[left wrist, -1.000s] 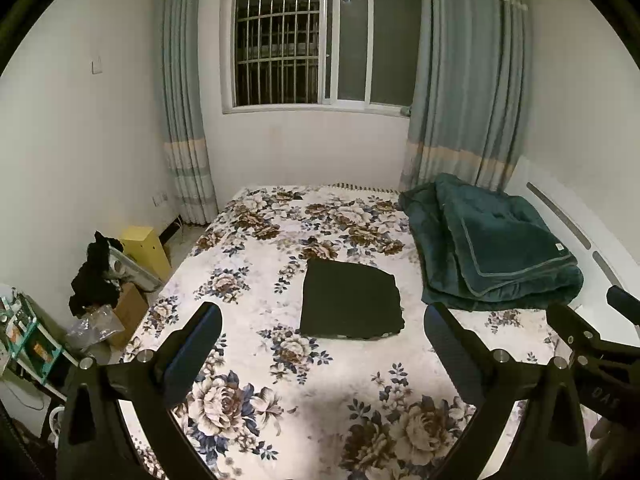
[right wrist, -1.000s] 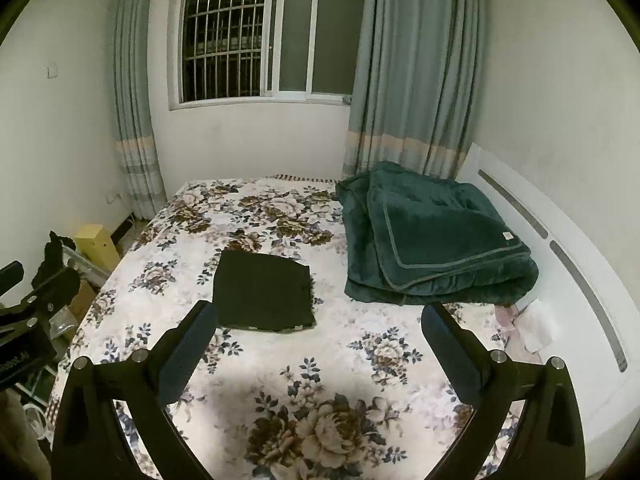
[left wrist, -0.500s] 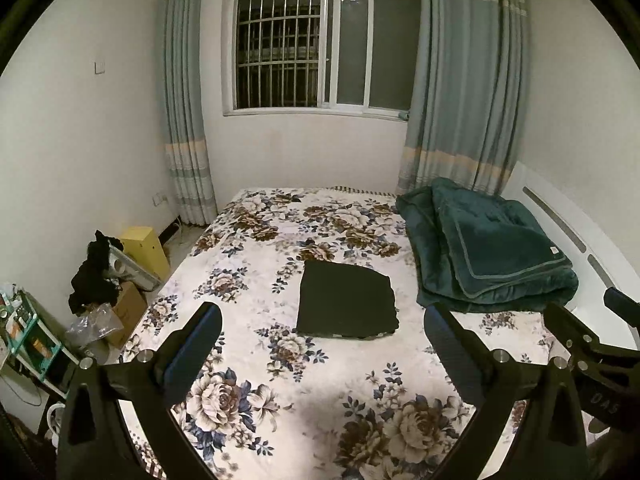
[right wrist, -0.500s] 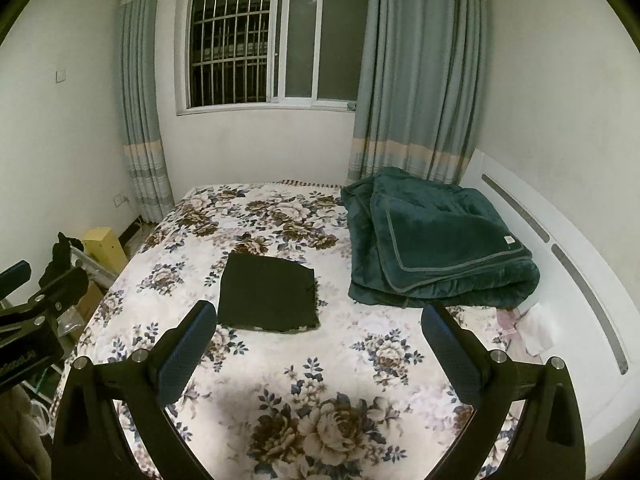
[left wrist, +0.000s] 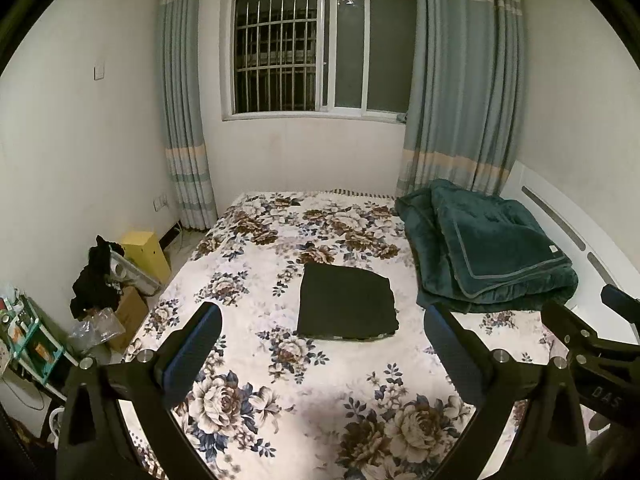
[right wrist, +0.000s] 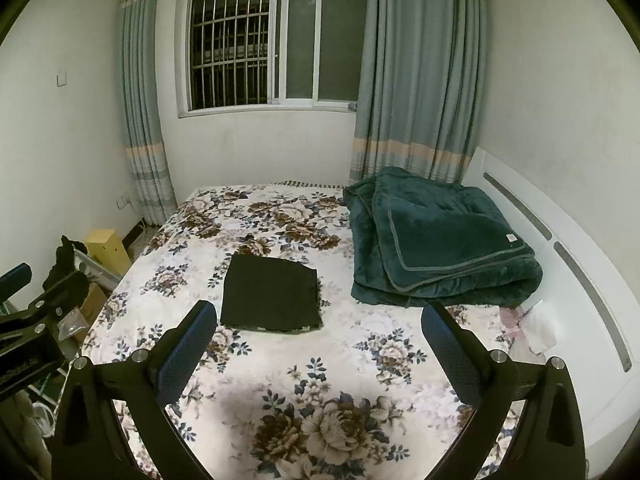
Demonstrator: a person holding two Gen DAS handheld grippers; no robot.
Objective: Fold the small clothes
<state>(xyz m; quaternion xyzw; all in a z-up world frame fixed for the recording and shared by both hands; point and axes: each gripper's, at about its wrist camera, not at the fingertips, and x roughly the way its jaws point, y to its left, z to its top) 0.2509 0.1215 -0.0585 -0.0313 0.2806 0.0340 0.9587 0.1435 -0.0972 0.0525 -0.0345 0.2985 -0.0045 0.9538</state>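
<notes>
A dark folded garment (left wrist: 346, 304) lies flat as a neat rectangle in the middle of the floral bedspread (left wrist: 288, 380); it also shows in the right wrist view (right wrist: 270, 294). My left gripper (left wrist: 322, 344) is open and empty, held well back from and above the garment. My right gripper (right wrist: 320, 344) is open and empty too, the same distance back. The right gripper's body shows at the right edge of the left wrist view (left wrist: 592, 340), and the left gripper's body at the left edge of the right wrist view (right wrist: 36, 320).
A folded dark green blanket (left wrist: 488, 248) lies on the bed's right side by the white headboard (right wrist: 568, 264). Boxes, a yellow stool (left wrist: 146, 250) and dark clothes (left wrist: 94, 280) crowd the floor left of the bed. White tissue (right wrist: 540, 326) lies by the headboard.
Both grippers have drawn back and risen a little; the garment and bed appear slightly farther and lower in view. The garment has not moved.
</notes>
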